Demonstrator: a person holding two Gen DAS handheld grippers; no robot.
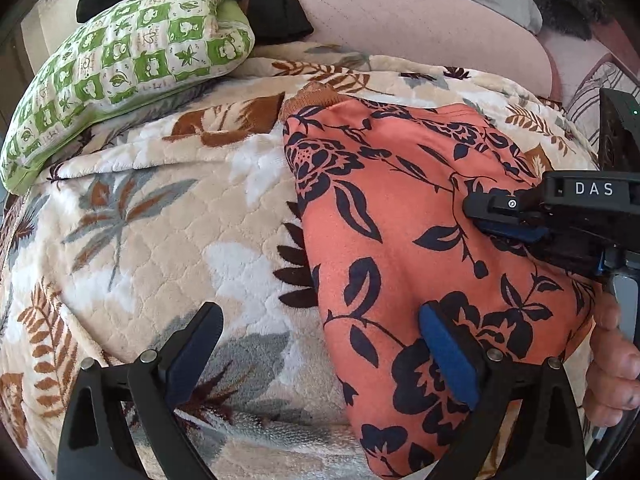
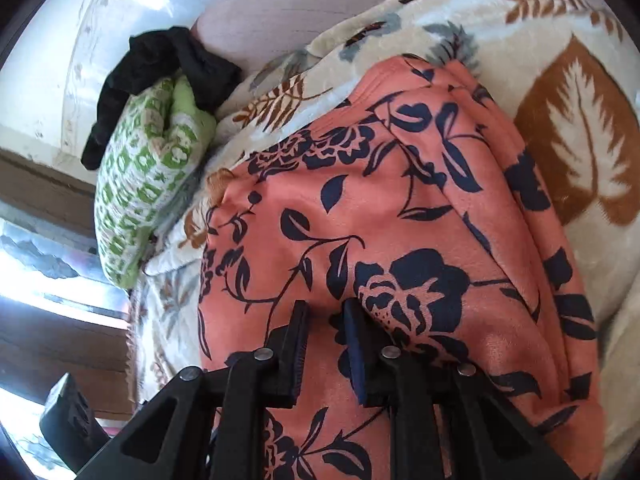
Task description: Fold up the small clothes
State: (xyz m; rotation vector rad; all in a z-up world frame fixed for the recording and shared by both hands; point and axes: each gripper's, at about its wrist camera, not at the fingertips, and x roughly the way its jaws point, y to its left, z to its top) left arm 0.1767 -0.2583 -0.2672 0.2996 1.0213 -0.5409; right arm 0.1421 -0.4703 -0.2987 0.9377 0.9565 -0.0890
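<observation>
Your orange floral garment (image 1: 404, 216) lies on the leaf-patterned blanket (image 1: 160, 232) that covers the bed, filling the right half of the left wrist view from about 1 o'clock down to 5 o'clock. It looks already doubled over at least once: in the right wrist view a layered edge runs down its 3 o'clock side, where one ply sits on top of another, and a rust-coloured ribbed hem (image 1: 316, 96) peeks out at the top left corner. So judge the fold as partly done, not finished; the bundle is long and a little lumpy, with soft creases across the middle, and it likely needs one more fold and a smoothing. Your left gripper (image 1: 320, 348) stands wide open, its left finger over bare blanket and its right, blue-padded finger (image 1: 448, 352) over the lower part of the garment, holding nothing. Your right gripper (image 2: 326, 344) rests low on the cloth with its jaws drawn near each other and only a narrow gap between them; you cannot tell from these views whether a pinch of fabric sits in that gap. A green checked pillow (image 1: 120, 68) with a black cloth (image 1: 260, 0) draped behind it lies at 10 to 11 o'clock, well apart from the work; whether that black piece is another item to fold is not clear.
</observation>
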